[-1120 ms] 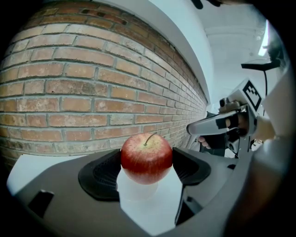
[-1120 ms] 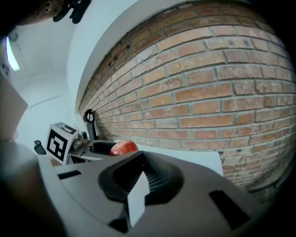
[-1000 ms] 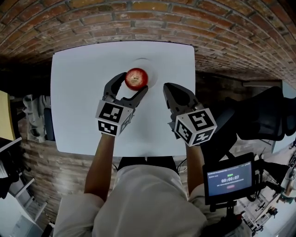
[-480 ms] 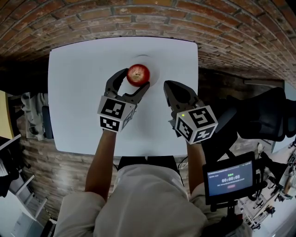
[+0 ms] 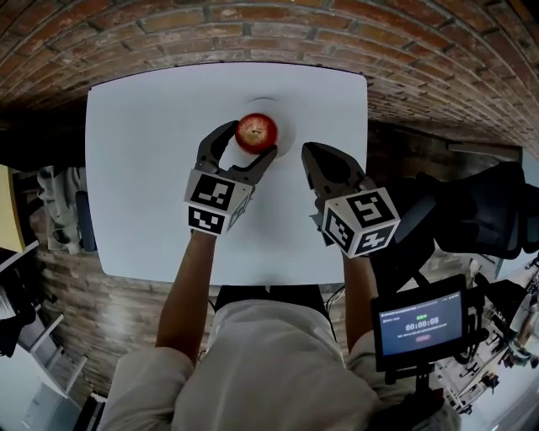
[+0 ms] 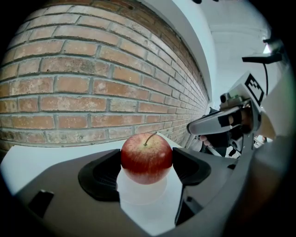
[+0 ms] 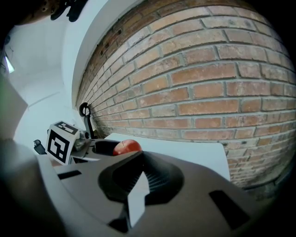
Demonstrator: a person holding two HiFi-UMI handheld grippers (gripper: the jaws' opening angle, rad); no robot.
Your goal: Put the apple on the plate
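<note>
A red apple (image 5: 257, 132) is between the jaws of my left gripper (image 5: 251, 140), which is shut on it; both pads touch its sides in the left gripper view, apple (image 6: 146, 158). It is over a small white plate (image 5: 284, 137) near the table's far edge, plate (image 6: 141, 193) directly beneath; whether it rests on it I cannot tell. My right gripper (image 5: 312, 154) hovers just right of the plate, shut and holding nothing. From the right gripper view (image 7: 140, 162) the apple (image 7: 126, 147) shows at left.
The white table (image 5: 143, 168) ends at a brick wall (image 5: 253, 25) beyond the plate. A black chair (image 5: 472, 219) stands to the right, and a small screen (image 5: 418, 324) is at lower right. Shelving shows at the left edge.
The left gripper has carried the apple slightly farther away, more over the plate. The right gripper has moved forward alongside it.
</note>
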